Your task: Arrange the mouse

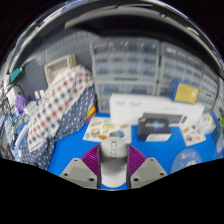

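Observation:
A grey and white computer mouse [112, 160] sits between my gripper's [112, 166] two fingers, its nose pointing away from me. The purple pads [90, 160] press against both of its sides. I hold it above a blue table surface [70, 148]. The rear of the mouse is hidden below the fingers.
A sheet with coloured pictures [106, 130] lies just beyond the fingers. A white box [150, 108] and a dark device [157, 127] stand beyond to the right. A checkered cloth [60, 105] hangs over something at the left. Drawer cabinets [140, 65] line the back.

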`<move>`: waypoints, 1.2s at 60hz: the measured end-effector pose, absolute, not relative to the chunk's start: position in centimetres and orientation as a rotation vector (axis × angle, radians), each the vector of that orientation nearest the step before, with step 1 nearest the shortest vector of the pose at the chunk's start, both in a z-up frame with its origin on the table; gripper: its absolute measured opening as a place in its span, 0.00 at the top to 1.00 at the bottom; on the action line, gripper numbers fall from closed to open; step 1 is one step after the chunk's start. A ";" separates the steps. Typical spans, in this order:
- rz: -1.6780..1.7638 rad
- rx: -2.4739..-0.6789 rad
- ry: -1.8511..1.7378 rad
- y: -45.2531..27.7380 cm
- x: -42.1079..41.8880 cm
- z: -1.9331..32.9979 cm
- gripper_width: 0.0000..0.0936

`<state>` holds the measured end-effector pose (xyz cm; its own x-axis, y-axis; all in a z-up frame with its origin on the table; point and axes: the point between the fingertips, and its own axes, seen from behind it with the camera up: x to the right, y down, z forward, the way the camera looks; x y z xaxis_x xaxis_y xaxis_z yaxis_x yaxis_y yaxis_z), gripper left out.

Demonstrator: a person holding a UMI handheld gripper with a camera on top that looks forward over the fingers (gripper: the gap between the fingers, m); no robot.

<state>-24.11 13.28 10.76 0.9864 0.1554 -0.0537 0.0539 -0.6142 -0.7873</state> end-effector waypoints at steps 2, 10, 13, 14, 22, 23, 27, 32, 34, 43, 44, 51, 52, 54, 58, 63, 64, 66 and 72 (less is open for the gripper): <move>0.139 -2.195 -0.150 13.6 -22.3 13.1 0.63; 0.060 -2.102 -0.173 13.6 -12.8 19.5 0.63; 0.023 -2.088 -0.169 13.5 -8.9 20.7 0.63; 0.014 -2.086 -0.164 13.5 -7.6 20.9 0.63; -0.025 -2.126 -0.098 13.3 1.3 18.6 0.63; -0.030 -2.137 -0.091 13.2 2.3 17.9 0.63; -0.035 -2.195 -0.057 12.7 5.4 14.6 0.63; -0.030 -2.267 -0.040 12.1 7.9 10.3 0.63; -0.025 -2.294 -0.028 11.7 8.2 8.8 0.63; 0.026 -2.409 0.003 10.6 9.1 1.9 0.63; 0.032 -2.421 0.007 10.4 9.0 1.3 0.63; 0.067 -2.422 0.024 10.0 9.0 -0.7 0.63; 0.076 -2.422 0.033 9.9 9.0 -0.8 0.62; 0.086 -2.413 0.035 10.0 9.0 -0.8 0.55; 0.081 -2.412 0.008 10.0 9.0 -0.8 0.52; 0.083 -2.407 -0.007 10.0 8.9 -0.8 0.50; 0.082 -2.407 -0.005 10.0 9.0 -0.8 0.49; 0.082 -2.407 -0.003 10.1 9.0 -0.8 0.48; 0.085 -2.418 -0.009 10.1 8.5 -0.7 0.30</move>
<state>8.47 10.06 -0.73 0.9978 0.0297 -0.0589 -0.0167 -0.7506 -0.6605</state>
